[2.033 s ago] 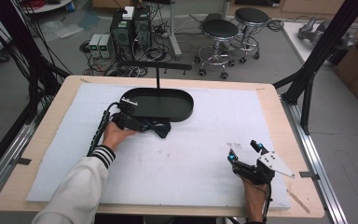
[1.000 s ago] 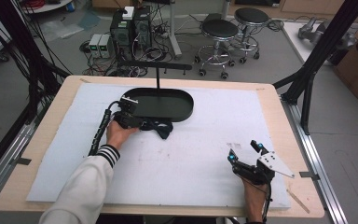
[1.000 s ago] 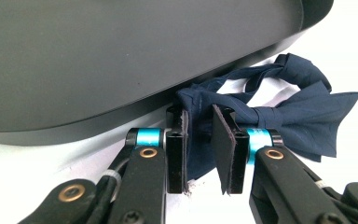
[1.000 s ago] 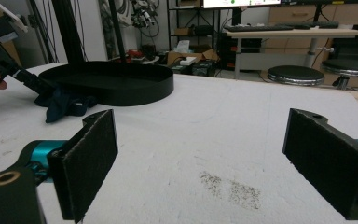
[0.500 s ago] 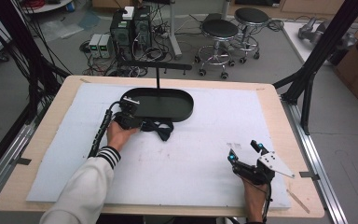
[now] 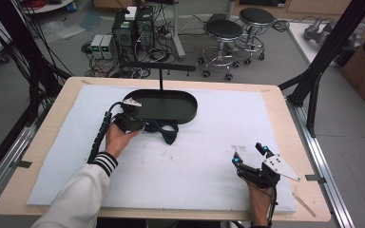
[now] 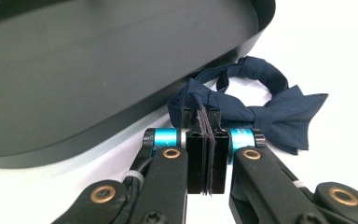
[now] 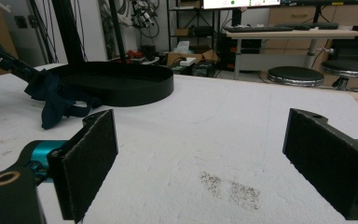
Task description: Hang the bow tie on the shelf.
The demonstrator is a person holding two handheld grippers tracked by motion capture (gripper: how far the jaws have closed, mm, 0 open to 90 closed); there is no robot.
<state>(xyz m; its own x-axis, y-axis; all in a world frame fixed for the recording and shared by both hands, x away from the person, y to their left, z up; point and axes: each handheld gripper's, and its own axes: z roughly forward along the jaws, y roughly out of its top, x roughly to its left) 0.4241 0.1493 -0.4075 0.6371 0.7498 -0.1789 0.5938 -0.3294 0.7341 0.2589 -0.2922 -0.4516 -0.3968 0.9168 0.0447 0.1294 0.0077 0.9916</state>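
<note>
The dark blue bow tie (image 7: 256,105) lies on the white mat against the near rim of the black oval tray (image 6: 171,107), toward the worktop's far left. A fold of its strap is pinched between the pressed-together pads of the left gripper (image 7: 206,122). Since only a thin edge is caught, the cloth could slip free or snag on the tray rim when lifted. The right gripper (image 6: 249,154) rests spread wide near the near right corner.

no text, label or number can be read anywhere.
</note>
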